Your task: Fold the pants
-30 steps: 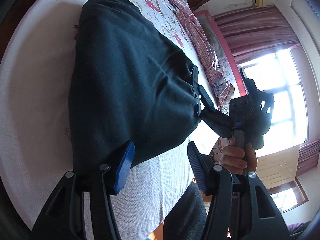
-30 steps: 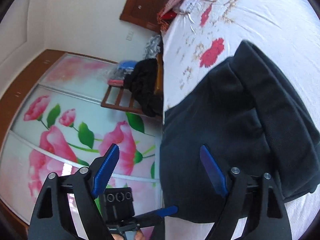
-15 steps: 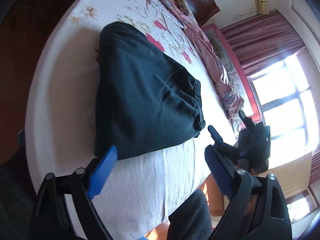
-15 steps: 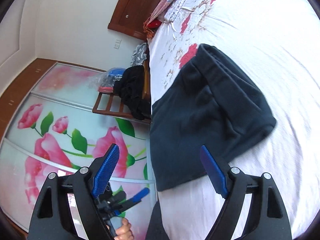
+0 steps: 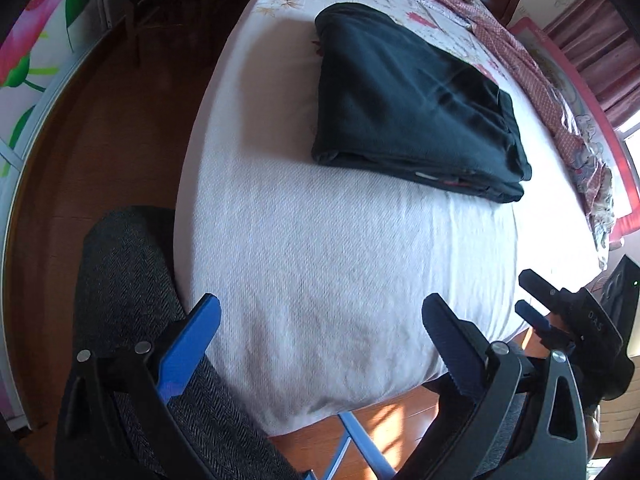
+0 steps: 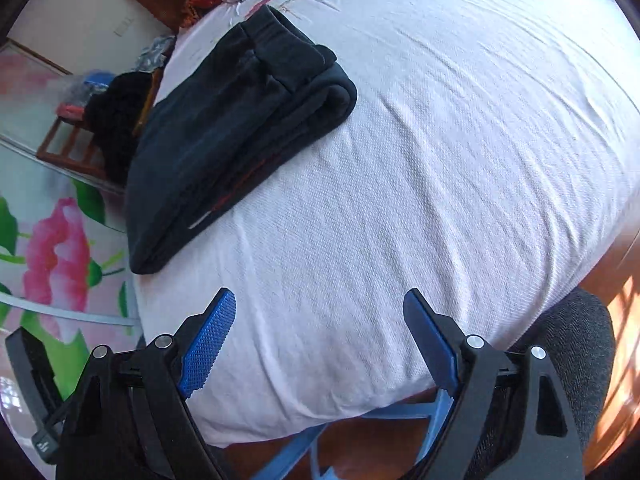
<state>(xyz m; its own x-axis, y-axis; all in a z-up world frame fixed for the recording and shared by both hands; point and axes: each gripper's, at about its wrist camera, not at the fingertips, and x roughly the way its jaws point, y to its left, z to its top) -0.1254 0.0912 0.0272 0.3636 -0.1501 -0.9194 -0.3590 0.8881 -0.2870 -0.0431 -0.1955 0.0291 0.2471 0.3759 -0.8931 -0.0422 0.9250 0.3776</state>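
The dark pants (image 5: 412, 100) lie folded in a flat stack on the white bed (image 5: 320, 264). They also show in the right wrist view (image 6: 224, 128), toward the bed's left edge. My left gripper (image 5: 320, 320) is open and empty, held back over the bed's near edge, well short of the pants. My right gripper (image 6: 320, 320) is open and empty too, also over the near edge. The right gripper shows at the lower right of the left wrist view (image 5: 532, 300).
A pink patterned blanket (image 5: 560, 92) runs along the far side of the bed. A wooden chair piled with dark clothes (image 6: 112, 128) stands left of the bed. My grey trouser legs (image 5: 132, 300) are at the bed's near edge. Wooden floor lies to the left.
Both grippers have pulled back from the pants toward the bed's near edge. A second ago they were right at the garment; now the folded stack lies apart from them.
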